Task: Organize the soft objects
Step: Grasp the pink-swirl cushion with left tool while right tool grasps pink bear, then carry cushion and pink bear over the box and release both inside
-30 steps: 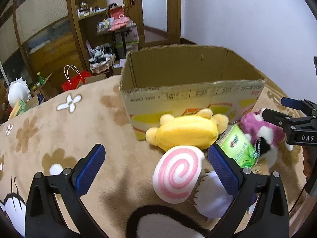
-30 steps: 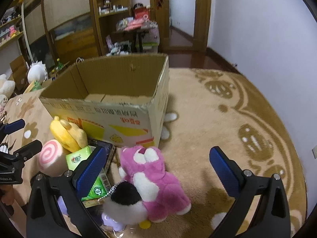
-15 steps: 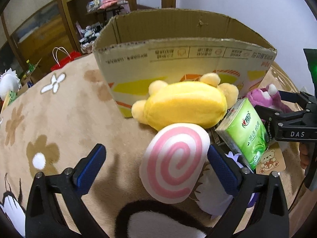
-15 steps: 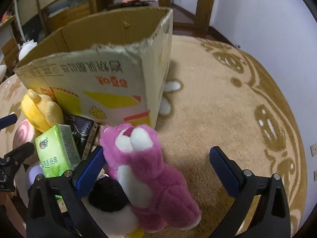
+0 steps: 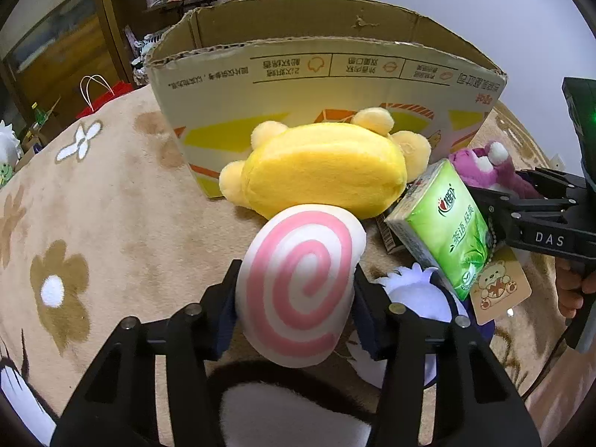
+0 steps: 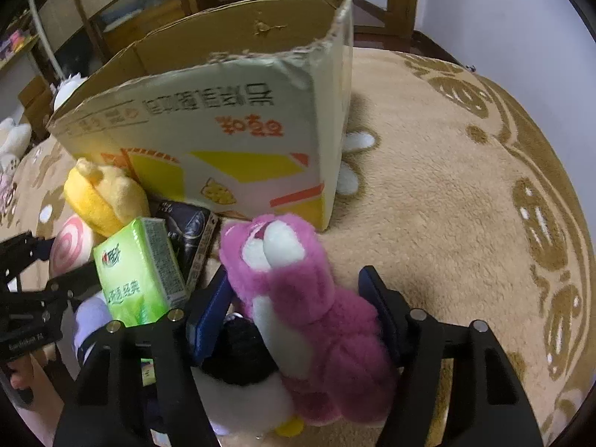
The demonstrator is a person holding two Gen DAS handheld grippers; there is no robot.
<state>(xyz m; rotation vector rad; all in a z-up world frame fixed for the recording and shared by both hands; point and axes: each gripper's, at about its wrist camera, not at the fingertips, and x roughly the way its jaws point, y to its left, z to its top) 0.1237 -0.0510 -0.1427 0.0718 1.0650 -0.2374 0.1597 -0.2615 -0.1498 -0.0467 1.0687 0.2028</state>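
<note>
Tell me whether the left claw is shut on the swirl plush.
Shut on it: both pads press the pink swirl plush sides, left claw.

Five plush toys (image 5: 320, 171), one box (image 5: 320, 74).

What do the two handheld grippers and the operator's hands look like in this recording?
Both the left gripper and right gripper are matte black, angular frames with silver screw heads and dark blue pads lining the jaws. The right one carries white "DAS" lettering and a green light on its body. The hands are bare-skinned; no sleeves show.
</note>
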